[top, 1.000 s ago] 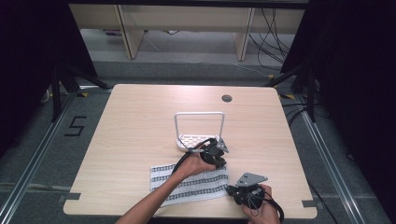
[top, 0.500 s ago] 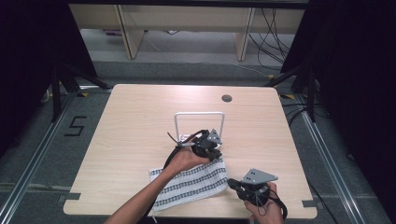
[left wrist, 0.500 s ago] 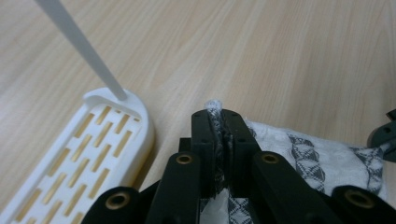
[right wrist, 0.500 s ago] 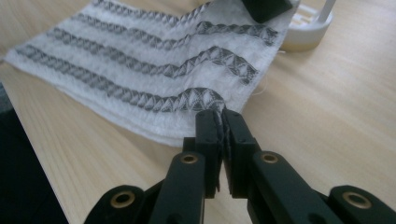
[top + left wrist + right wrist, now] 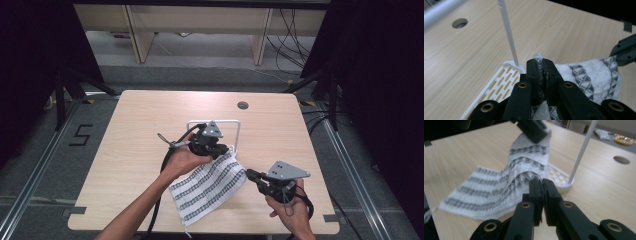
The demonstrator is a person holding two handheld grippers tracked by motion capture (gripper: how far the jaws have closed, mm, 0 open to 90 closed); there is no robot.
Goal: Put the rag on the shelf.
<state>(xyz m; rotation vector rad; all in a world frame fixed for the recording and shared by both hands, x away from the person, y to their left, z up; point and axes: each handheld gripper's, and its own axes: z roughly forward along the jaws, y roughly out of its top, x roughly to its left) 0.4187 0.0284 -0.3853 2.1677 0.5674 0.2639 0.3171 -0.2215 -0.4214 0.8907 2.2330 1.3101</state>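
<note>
A patterned white cloth lies partly lifted just in front of the white rack on the tabletop. The left tongs pinch its rack-side corner; the right tongs pinch its adjacent corner.

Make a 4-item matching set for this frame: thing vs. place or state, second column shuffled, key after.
Column 1
1. left gripper
2. right gripper
3. patterned cloth
4. white rack

Column 2
A. stands upright on the table, behind the cloth
B. shut on the cloth's far corner, by the rack
C. partly lifted, near end lying on the table
D. shut on the cloth's right edge

Pairs: 1-B, 2-D, 3-C, 4-A
</note>
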